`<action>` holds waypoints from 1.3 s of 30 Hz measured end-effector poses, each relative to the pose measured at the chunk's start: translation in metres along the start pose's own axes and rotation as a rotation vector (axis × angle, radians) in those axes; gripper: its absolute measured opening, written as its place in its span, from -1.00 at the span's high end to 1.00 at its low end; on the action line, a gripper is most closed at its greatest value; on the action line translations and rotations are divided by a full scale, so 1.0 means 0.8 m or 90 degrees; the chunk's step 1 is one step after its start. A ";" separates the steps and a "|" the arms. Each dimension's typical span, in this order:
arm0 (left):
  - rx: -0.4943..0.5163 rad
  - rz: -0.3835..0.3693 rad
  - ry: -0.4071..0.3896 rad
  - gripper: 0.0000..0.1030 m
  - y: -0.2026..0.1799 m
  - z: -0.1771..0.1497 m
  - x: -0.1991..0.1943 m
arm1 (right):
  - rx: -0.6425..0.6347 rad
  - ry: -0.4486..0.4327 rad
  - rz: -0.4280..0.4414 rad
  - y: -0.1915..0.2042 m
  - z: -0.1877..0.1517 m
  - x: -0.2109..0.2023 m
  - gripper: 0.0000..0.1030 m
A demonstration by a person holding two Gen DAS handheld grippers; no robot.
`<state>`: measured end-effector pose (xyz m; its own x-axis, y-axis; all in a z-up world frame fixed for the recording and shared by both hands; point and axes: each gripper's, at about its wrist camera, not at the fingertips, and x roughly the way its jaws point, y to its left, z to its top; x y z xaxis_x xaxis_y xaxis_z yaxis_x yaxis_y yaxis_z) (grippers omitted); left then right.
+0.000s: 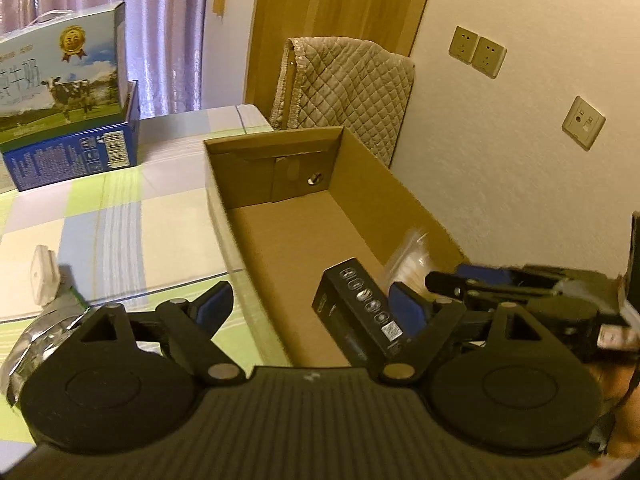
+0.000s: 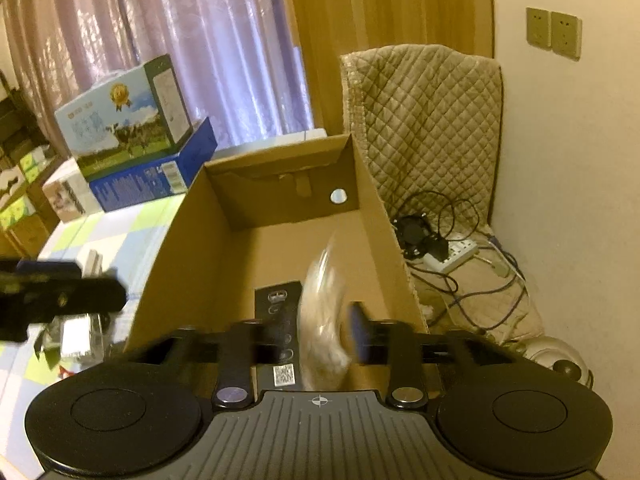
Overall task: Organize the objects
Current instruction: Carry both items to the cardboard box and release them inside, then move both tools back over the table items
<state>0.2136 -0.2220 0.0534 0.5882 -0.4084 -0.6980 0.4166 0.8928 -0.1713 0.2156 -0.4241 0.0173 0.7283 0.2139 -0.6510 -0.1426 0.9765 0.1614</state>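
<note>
Hovering over the open carton with right gripper spread wide, clear bag blurred between the fingers, likely just let go to fall beside the black box already inside. Waiting with left gripper also apart and empty above the carton's near edge, probably free for the foil pack on the table.

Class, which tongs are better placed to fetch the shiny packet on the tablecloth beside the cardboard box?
Left. The left tongs are open, empty and right beside the shiny packet; the right tongs are over the cardboard box, by a blurred clear bag.
</note>
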 end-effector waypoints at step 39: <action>-0.118 0.215 0.002 -0.75 0.219 -0.197 -0.226 | -0.090 0.052 0.123 0.225 -0.128 -0.065 0.00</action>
<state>0.0711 0.0385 0.0403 0.6686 -0.0852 -0.7387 0.0672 0.9963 -0.0540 0.0835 -0.2572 0.0047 0.6231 0.3930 -0.6762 -0.3706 0.9097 0.1873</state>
